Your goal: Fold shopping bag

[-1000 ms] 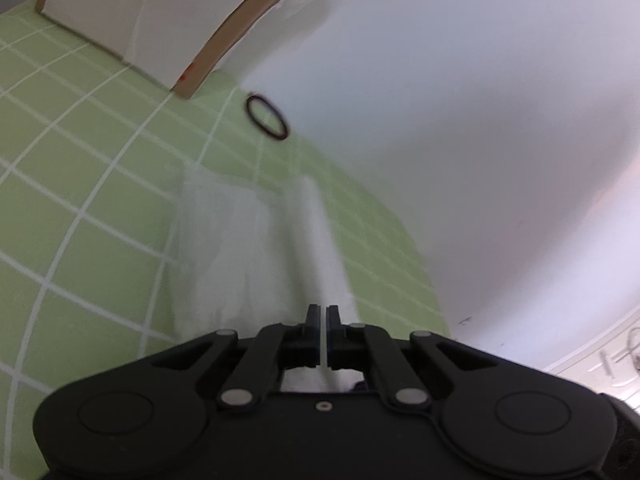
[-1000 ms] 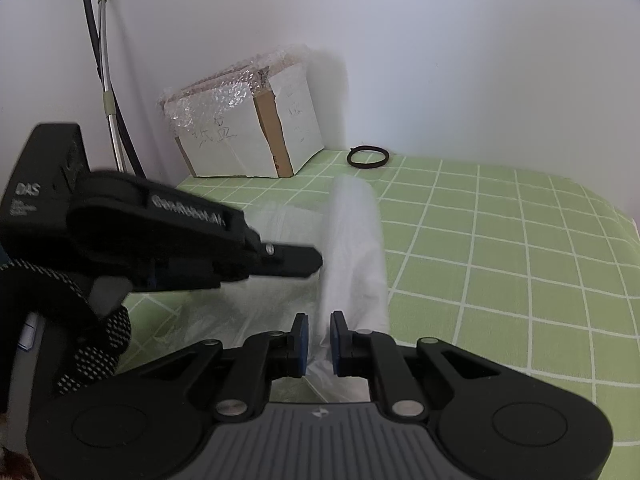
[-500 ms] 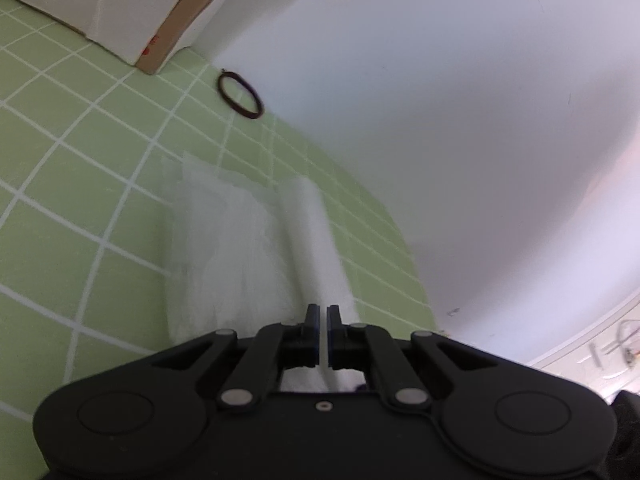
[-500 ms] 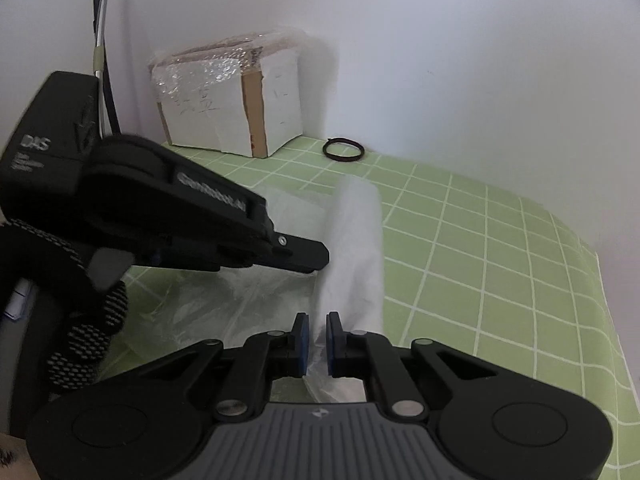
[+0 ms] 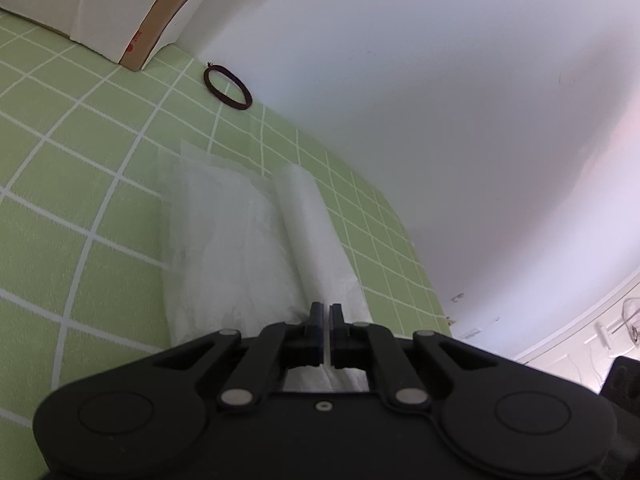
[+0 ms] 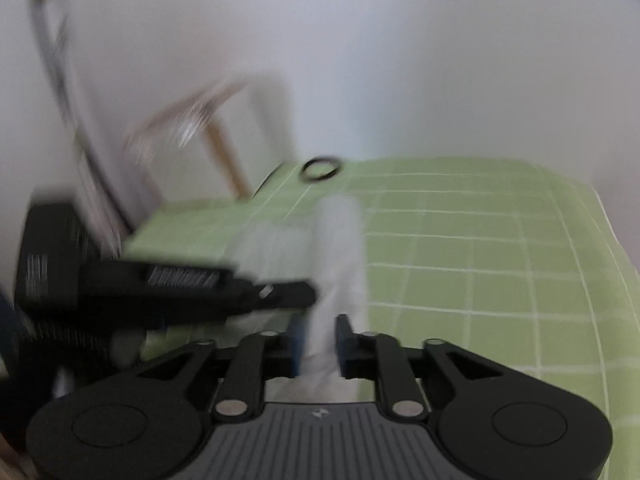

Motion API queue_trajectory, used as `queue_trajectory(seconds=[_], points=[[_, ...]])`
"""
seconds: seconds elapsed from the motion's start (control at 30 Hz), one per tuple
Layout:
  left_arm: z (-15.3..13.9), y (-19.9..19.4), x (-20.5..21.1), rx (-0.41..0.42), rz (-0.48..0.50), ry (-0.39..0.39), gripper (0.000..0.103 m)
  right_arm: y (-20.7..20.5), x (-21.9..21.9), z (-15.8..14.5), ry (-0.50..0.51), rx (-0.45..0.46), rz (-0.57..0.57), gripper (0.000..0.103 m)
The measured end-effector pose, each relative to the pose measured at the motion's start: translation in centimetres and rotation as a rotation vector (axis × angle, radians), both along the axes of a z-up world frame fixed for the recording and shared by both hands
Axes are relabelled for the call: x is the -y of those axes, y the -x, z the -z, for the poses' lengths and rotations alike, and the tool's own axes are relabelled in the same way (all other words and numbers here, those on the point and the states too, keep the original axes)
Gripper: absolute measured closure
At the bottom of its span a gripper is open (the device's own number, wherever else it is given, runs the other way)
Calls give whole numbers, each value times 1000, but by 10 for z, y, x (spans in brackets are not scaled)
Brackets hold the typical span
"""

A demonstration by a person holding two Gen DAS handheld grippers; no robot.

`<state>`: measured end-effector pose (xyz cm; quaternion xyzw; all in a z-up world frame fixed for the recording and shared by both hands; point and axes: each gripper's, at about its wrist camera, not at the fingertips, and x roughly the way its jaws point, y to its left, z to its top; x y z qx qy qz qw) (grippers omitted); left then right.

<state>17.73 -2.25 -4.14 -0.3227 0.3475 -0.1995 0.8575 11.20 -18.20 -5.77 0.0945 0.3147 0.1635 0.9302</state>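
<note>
Green grid mat [image 5: 80,152]: black ring [image 5: 227,88] beyond bag [image 5: 240,248], box [image 5: 100,4] nearby.

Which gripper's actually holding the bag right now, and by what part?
Left gripper is shut on the near end of the plastic bag's raised fold. Right gripper has just been opening; the fold sits between its jaws, no longer pinched.
</note>
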Motion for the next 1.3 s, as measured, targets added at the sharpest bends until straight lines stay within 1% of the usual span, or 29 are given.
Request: queue_trajectory(seconds=[0.03,0.1,0.2,0.33,0.47,0.57,0.6,0.63,0.67,0.7,0.83,0.93,1.0,1.03,1.17,1.3], points=[[1,-2,0,-1,-1,3,99,-1,9,0,-29,-8,30,75],[1,-2,0,-1,-2,6,99,-4,21,2,-47,-22,64,75],[2,-3,-1,-4,-3,17,99,-10,27,8,-85,-75,39,75],[5,-3,-5,-5,-1,49,100,-18,30,20,-208,-113,-21,75],[5,-2,-5,3,-1,44,100,-34,38,29,-315,-146,-61,75],[3,0,-4,7,-7,43,100,-50,47,36,-412,-198,-104,75],[3,0,-4,5,-9,43,100,-54,49,39,-435,-210,-113,75],[2,1,-5,3,-12,45,100,-56,48,39,-436,-213,-117,77],[2,1,-5,2,-15,46,100,-56,44,37,-408,-206,-118,82],[1,2,-5,0,-18,47,100,-55,37,34,-357,-188,-118,84],[0,4,-5,-12,-30,57,100,-43,-1,18,-131,-85,-145,85],[-1,2,-8,-27,-26,70,101,-27,-36,9,136,14,-184,85],[-2,2,-9,-31,-21,72,101,-19,-60,6,331,70,-219,85],[-3,3,-10,-31,-19,72,101,-15,-71,7,412,91,-231,85],[-5,5,-10,-24,-31,60,101,-2,-105,14,675,155,-251,85],[-7,11,-10,-14,-49,50,101,12,-136,33,936,228,-282,85]])
